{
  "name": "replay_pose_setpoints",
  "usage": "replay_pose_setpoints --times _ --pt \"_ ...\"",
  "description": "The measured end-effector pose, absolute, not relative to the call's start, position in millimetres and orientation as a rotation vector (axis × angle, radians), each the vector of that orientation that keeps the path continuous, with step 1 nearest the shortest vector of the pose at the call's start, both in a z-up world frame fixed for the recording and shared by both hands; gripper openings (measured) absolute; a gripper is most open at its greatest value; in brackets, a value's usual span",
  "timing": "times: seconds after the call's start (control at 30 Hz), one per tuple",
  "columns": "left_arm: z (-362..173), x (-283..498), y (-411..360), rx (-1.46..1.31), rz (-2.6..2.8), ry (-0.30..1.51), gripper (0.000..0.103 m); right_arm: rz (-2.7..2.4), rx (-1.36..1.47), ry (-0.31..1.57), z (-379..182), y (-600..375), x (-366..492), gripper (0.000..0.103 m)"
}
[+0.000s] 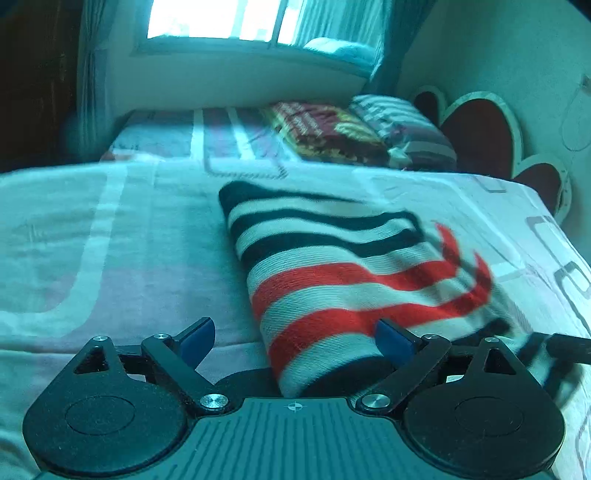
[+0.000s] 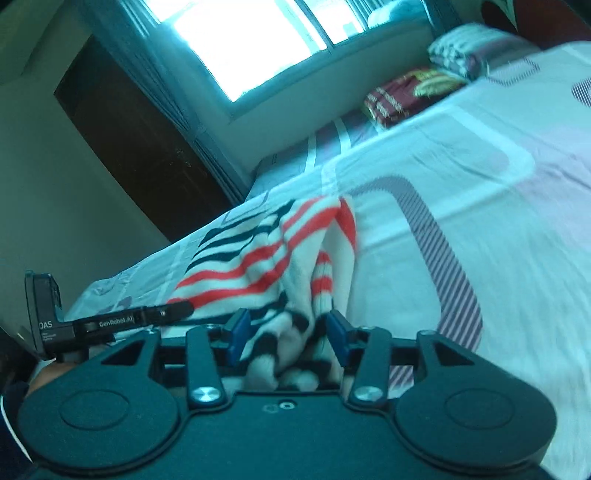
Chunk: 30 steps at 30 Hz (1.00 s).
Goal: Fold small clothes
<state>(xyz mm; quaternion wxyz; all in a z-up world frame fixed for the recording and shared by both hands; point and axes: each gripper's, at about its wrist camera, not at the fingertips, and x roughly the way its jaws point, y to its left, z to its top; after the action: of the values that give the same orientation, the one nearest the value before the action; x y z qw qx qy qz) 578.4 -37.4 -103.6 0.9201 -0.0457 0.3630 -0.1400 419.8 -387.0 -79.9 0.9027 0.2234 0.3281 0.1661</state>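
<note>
A small knitted garment (image 1: 332, 273) with white, black and red stripes lies on the bed (image 1: 110, 236). In the left wrist view my left gripper (image 1: 295, 339) is open, its blue pads wide apart, with the garment's near end lying between them. In the right wrist view the garment (image 2: 266, 258) is bunched and lifted toward the camera. My right gripper (image 2: 286, 338) has its blue pads on either side of a thick bunch of its black-and-white end. Part of the left gripper's body (image 2: 110, 321) shows at the left.
The bed has a pale sheet with rounded-rectangle patterns. A folded maroon cloth (image 1: 325, 129) and a striped pillow (image 1: 402, 129) lie at the far end near the headboard (image 1: 480, 129). A window (image 1: 221, 18), curtains and a dark door (image 2: 140, 147) stand behind.
</note>
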Motion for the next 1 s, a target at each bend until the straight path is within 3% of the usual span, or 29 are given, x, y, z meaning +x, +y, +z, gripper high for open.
replay_pose_setpoints --times 0.17,0.23,0.27,0.37,0.63,0.77,0.87,1.0 --pt "-91 522 -28 -0.105 -0.328 0.698 0.094 0.344 0.433 0.733 -78 -381 406 0.045" --pt "-97 506 -27 -0.097 -0.329 0.71 0.094 0.322 0.403 0.753 -81 -379 399 0.038" --pt "-103 503 -31 -0.064 -0.328 0.732 0.094 0.317 0.39 0.752 -84 -377 398 0.027" --pt "-118 497 -35 -0.009 -0.315 0.751 0.094 0.274 0.369 0.753 -98 -376 397 0.018" --pt "-130 484 -33 -0.013 -0.284 0.713 0.099 0.276 0.352 0.683 -114 -375 386 0.018" --pt "-120 483 -39 0.04 -0.272 0.716 0.099 0.289 0.376 0.696 -107 -378 386 0.028" --pt "-108 479 -40 0.068 -0.272 0.695 0.099 0.256 0.35 0.65 -90 -377 378 0.056" --pt "-92 484 -36 0.086 -0.259 0.665 0.099 0.273 0.377 0.599 -73 -383 382 0.055"
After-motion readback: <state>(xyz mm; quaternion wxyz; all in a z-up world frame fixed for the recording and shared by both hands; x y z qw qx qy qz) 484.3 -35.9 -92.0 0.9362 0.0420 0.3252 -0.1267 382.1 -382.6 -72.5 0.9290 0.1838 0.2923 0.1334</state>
